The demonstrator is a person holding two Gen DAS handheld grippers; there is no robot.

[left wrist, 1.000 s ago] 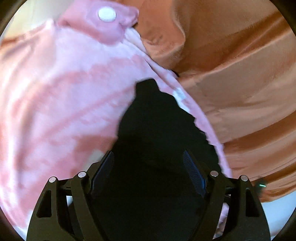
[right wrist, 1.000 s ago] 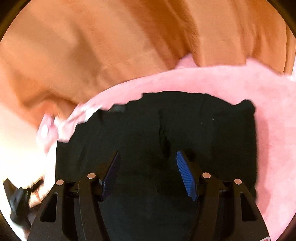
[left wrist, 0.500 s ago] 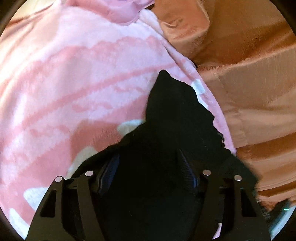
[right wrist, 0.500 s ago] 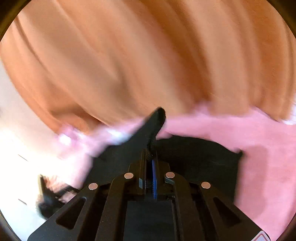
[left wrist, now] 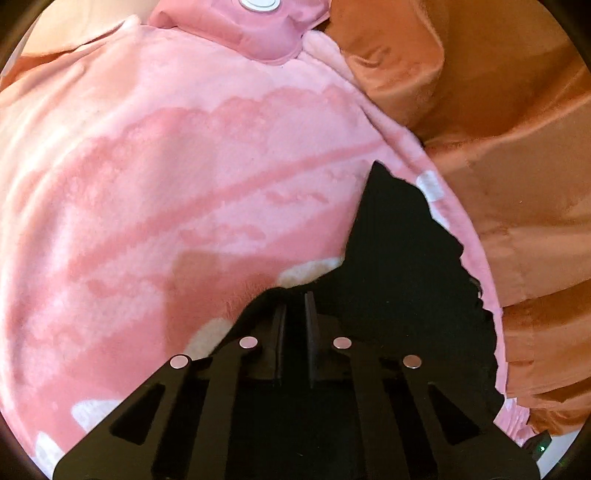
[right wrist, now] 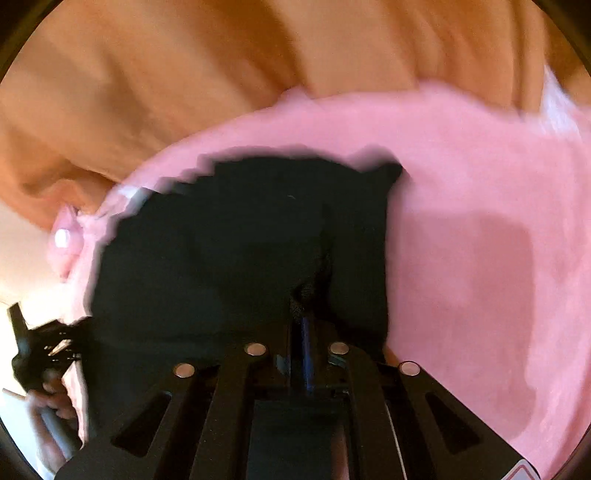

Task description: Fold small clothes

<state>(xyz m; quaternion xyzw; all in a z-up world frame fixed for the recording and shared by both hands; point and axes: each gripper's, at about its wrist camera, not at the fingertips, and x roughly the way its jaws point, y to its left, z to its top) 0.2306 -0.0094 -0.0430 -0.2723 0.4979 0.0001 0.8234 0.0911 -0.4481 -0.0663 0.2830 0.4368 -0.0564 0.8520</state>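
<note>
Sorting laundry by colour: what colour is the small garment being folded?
Black, clearest in the right wrist view.

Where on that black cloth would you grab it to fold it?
Take the black cloth by its near hem, coming down from above, one corner for each set of fingers. It lies flat on the pink blanket, so only a thin edge can be pinched. The left gripper and right gripper already pinch it there.

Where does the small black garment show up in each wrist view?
Left wrist: small black garment, lower right, running under the camera's own fingers, on the pink fleece blanket.
Right wrist: centre and lower left, on the blanket.
Shared landmark: round white snap on pink tab, top; left edge.
</note>
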